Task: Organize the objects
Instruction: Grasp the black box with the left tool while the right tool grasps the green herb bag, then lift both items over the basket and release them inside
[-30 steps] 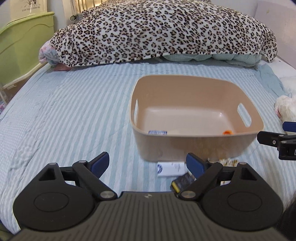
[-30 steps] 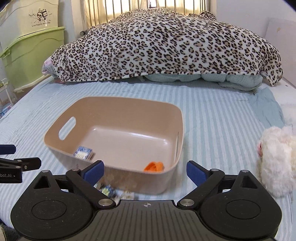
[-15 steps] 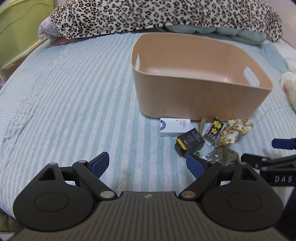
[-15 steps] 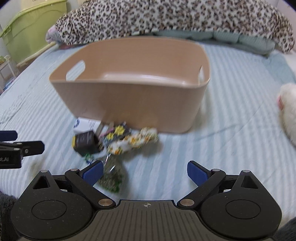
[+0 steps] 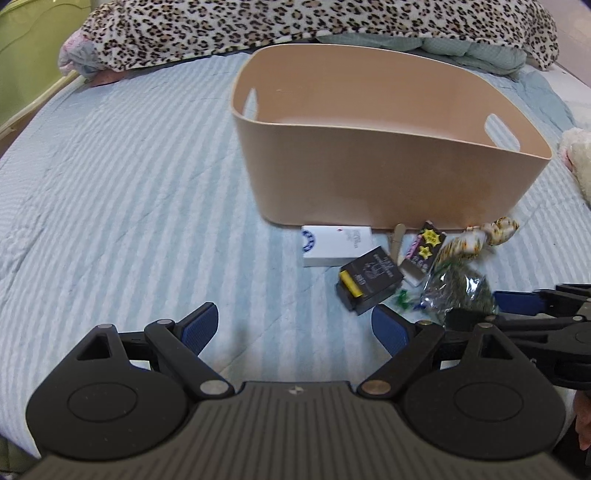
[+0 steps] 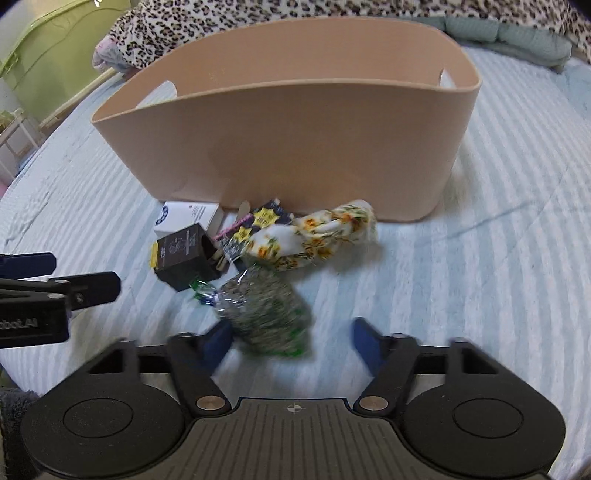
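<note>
A beige plastic bin (image 5: 388, 177) stands on the striped bed; it also shows in the right wrist view (image 6: 295, 140). In front of it lies a pile: a white box (image 5: 334, 245), a black box (image 5: 367, 282), a dark starred packet (image 5: 424, 247), a floral cloth roll (image 6: 314, 236) and a clear bag of green-grey stuff (image 6: 264, 314). My right gripper (image 6: 291, 338) is open, with the bag between its fingers near the left one. My left gripper (image 5: 295, 325) is open and empty, just left of the pile.
A leopard-print blanket (image 5: 295, 29) is heaped at the head of the bed. A green cabinet (image 6: 48, 55) stands at the left. A white plush toy (image 5: 578, 158) lies to the right of the bin.
Both grippers have dropped lower and closer to the pile in front of the bin. The right gripper has come around the clear bag and its jaws have narrowed a little.
</note>
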The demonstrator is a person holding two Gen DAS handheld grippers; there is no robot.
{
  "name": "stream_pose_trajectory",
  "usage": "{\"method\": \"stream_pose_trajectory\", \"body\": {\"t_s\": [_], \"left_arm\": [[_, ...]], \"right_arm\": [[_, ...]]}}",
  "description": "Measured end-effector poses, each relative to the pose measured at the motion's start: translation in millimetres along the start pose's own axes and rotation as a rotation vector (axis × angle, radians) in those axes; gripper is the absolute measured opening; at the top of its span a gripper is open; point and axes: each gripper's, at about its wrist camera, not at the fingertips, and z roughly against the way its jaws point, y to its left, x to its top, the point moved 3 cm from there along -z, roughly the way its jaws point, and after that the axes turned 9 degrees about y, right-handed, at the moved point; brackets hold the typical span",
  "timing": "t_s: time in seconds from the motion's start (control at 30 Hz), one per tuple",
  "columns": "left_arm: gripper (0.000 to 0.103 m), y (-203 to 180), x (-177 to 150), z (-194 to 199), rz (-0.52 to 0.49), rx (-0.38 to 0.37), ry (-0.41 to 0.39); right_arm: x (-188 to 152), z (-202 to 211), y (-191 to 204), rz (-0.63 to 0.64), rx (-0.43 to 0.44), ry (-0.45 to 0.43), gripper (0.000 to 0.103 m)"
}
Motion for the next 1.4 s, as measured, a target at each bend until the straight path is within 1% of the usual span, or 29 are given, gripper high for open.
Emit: {"method": "stream_pose_trajectory", "body": {"t_s": [0.03,0.13,0.27,0.3,0.33,0.4,0.47,0.6,0.7,0.73,0.8,0.87,0.93,1.17,1.4], "left_arm": [[0.09,-2.1,1.0,-1.8,-0.002,-0.011,-0.005],[0.09,-7.8,5.1,-8.1,-0.001,-0.038,-0.02],[0.09,-14.1,9.2,-20.0,0.001,-0.034,-0.045],[0.09,-15.8,10.0,-23.8,-0.008,-0.034,-0.047],[0.09,-17.5,10.6,-27.5,-0.017,-0.032,-0.05],[0.09,-19.0,12.4,-33.8,-0.029,-0.031,-0.059],[0.09,-18.5,14.4,-37.7,-0.019,-0.063,-0.064],[0.09,-16.9,18.8,-42.3,0.032,-0.123,-0.061],[0.09,-21.0,22.1,-44.3,0.028,-0.147,-0.062],[0.089,-22.6,22.2,-45.8,0.022,-0.141,-0.06],[0.082,-25.2,22.2,-49.9,0.022,-0.135,-0.052],[0.06,-25.7,20.8,-53.0,0.023,-0.159,-0.03],[0.054,-25.5,20.0,-53.4,0.025,-0.173,-0.015],[0.054,-26.1,16.3,-49.7,0.027,-0.169,0.01],[0.054,-24.1,1.9,-34.0,0.053,-0.186,0.036]], "right_arm": [[0.4,1.5,-1.8,0.002,-0.001,-0.007,0.04],[1.6,3.3,-11.5,-0.021,0.015,-0.003,0.04],[3.8,6.3,-19.8,-0.028,0.013,-0.008,0.04],[3.6,6.1,-20.7,-0.025,0.017,-0.006,0.041],[6.3,6.5,-21.8,-0.023,0.019,-0.001,0.05],[5.4,5.2,-22.5,-0.015,0.017,-0.003,0.051],[8.5,4.7,-21.6,-0.012,0.022,-0.004,0.052],[10.9,2.9,-21.2,-0.01,0.028,-0.01,0.053],[10.7,3.1,-20.2,0.006,0.024,-0.013,0.053],[10.4,3.3,-20.0,0.011,0.022,-0.014,0.051],[10.3,4.8,-21.4,0.015,0.021,-0.015,0.05],[10.5,4.8,-22.3,0.013,0.025,-0.014,0.045],[10.3,4.8,-22.6,0.016,0.025,-0.013,0.041],[7.0,6.5,-18.6,0.038,0.029,-0.025,0.037],[-3.2,18.3,-17.7,0.054,0.053,-0.024,0.036]]}}
